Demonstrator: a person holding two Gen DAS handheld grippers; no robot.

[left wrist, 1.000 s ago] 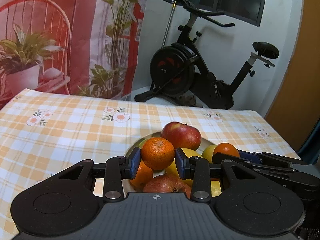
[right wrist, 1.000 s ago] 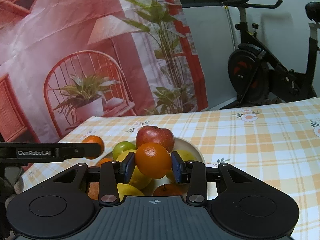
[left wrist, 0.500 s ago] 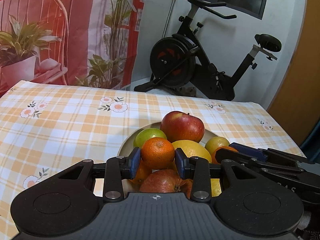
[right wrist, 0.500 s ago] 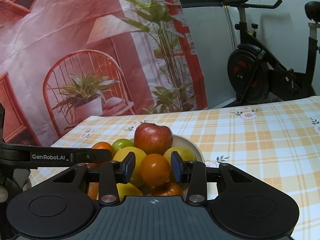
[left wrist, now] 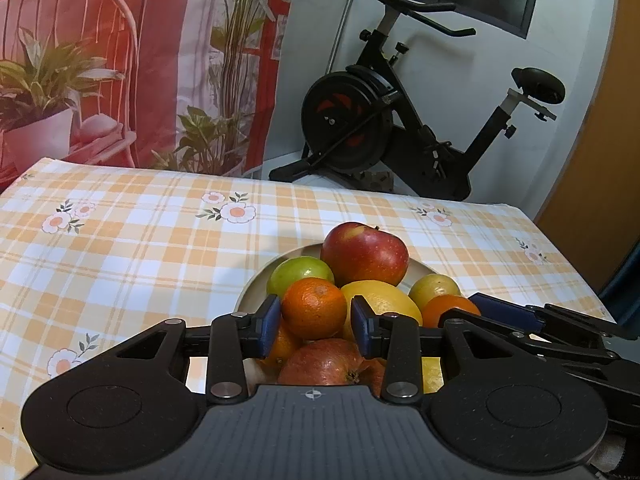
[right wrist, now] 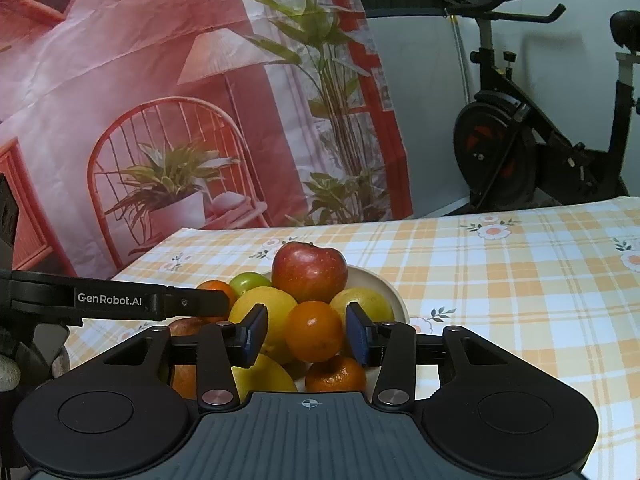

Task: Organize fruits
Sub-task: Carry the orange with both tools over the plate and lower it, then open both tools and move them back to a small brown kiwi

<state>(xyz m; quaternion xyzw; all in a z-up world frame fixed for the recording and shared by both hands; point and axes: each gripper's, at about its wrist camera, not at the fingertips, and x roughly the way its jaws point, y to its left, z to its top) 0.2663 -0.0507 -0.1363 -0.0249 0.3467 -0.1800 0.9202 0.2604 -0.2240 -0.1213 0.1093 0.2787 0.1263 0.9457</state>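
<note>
Orange mandarins sit on the bowl's [left wrist: 256, 284] heap: your left gripper [left wrist: 314, 322] clamps one [left wrist: 314, 308]; right gripper's [right wrist: 306, 332] fingers are opening around another [right wrist: 314, 330]. Release gently, withdraw straight.

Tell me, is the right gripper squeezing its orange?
Apart. The right wrist view shows the right gripper opening, with clear gaps between both blue pads and the orange resting on the pile.
</note>
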